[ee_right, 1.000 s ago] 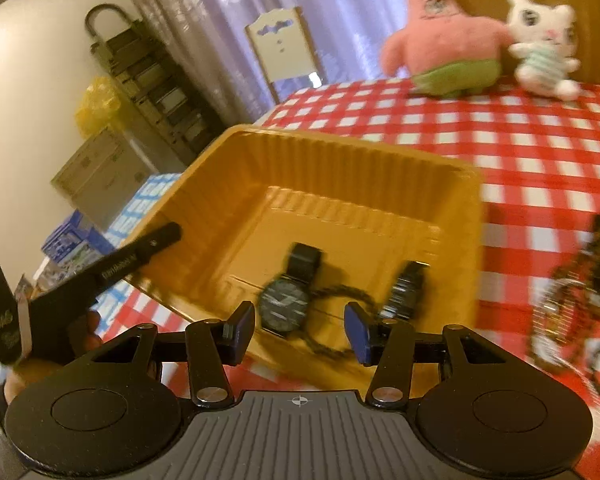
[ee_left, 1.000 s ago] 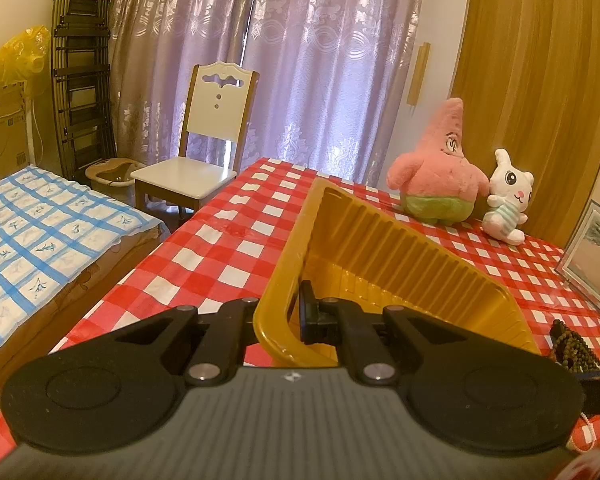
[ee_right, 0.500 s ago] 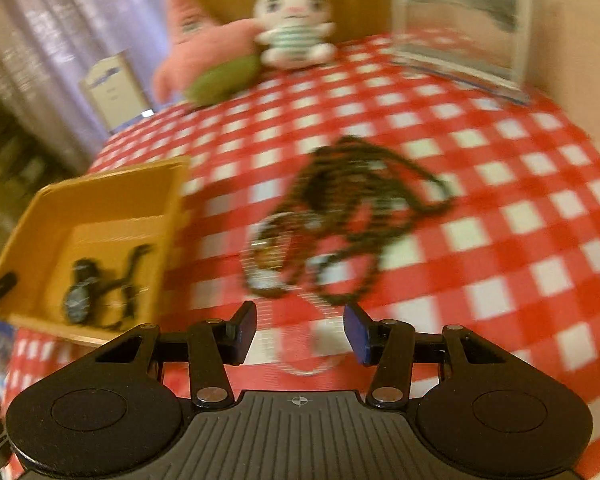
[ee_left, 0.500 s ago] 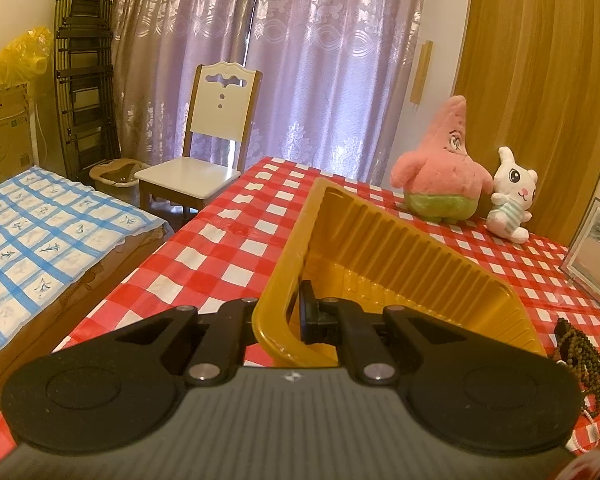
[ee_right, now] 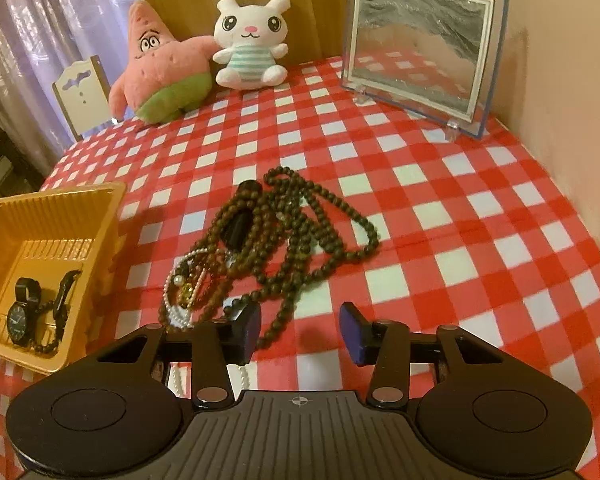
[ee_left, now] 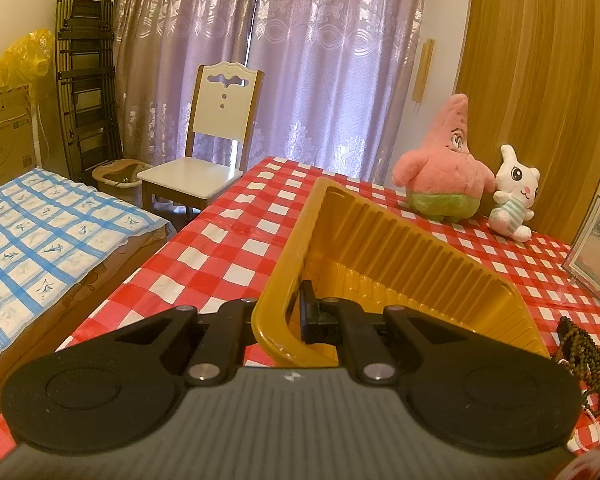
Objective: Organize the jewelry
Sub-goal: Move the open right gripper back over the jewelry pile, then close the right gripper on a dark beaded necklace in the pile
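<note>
My left gripper [ee_left: 278, 320] is shut on the near rim of the yellow plastic tray [ee_left: 412, 248]. The tray [ee_right: 52, 216] sits at the left of the right wrist view, with a black watch [ee_right: 18, 318] and a dark chain bracelet [ee_right: 62, 300] inside. A tangled pile of brown bead necklaces [ee_right: 296, 228], with a pearl bracelet [ee_right: 182, 292] at its left edge, lies on the red checked tablecloth. My right gripper [ee_right: 300, 332] is open and empty, just in front of the pile. The beads also show in the left wrist view [ee_left: 584, 352].
A pink star plush [ee_right: 160, 68] and a white bunny plush [ee_right: 252, 44] stand at the back of the table. A framed picture [ee_right: 416, 44] leans at the back right, next to the wall. A white chair [ee_left: 208, 152] and a bed [ee_left: 32, 232] lie beyond the table's left edge.
My right gripper has swung right, from over the tray to in front of the bead pile, still open. The left gripper keeps its hold on the tray rim.
</note>
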{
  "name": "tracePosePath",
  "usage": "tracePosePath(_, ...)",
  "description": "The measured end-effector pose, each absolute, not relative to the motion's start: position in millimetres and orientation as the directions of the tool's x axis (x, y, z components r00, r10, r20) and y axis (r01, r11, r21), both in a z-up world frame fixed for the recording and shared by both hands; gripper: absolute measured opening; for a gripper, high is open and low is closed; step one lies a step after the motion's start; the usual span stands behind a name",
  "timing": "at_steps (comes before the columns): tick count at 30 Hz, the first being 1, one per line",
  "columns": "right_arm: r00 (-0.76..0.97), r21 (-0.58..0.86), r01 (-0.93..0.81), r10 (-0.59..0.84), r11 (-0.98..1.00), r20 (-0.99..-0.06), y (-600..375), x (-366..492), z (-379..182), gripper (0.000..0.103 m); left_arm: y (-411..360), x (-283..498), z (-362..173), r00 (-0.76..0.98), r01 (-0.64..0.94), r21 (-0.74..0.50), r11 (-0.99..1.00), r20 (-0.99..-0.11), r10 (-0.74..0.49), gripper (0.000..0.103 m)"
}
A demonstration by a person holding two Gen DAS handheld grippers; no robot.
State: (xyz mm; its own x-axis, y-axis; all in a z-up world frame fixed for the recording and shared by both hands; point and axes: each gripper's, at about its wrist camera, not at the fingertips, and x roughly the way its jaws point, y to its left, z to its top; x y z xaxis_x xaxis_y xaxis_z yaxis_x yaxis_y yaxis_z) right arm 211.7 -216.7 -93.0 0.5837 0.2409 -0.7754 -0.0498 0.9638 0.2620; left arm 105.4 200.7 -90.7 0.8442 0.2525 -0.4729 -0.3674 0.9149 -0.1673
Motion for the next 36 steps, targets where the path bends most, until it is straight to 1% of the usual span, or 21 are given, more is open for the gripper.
tracePosePath(27, 0.604, 0.232, -0.054, 0.216, 0.971, -0.767, -225, 232, -90, 0.043, 200, 106, -90, 0.844, -0.367, -0.166, 0.915, -0.473, 0.253, 0.008)
tracePosePath(36, 0.576, 0.278, 0.052, 0.198, 0.959, -0.793, -241, 251, -114, 0.043, 201, 105, -91, 0.844, -0.366, -0.163, 0.916, -0.473, 0.253, 0.008)
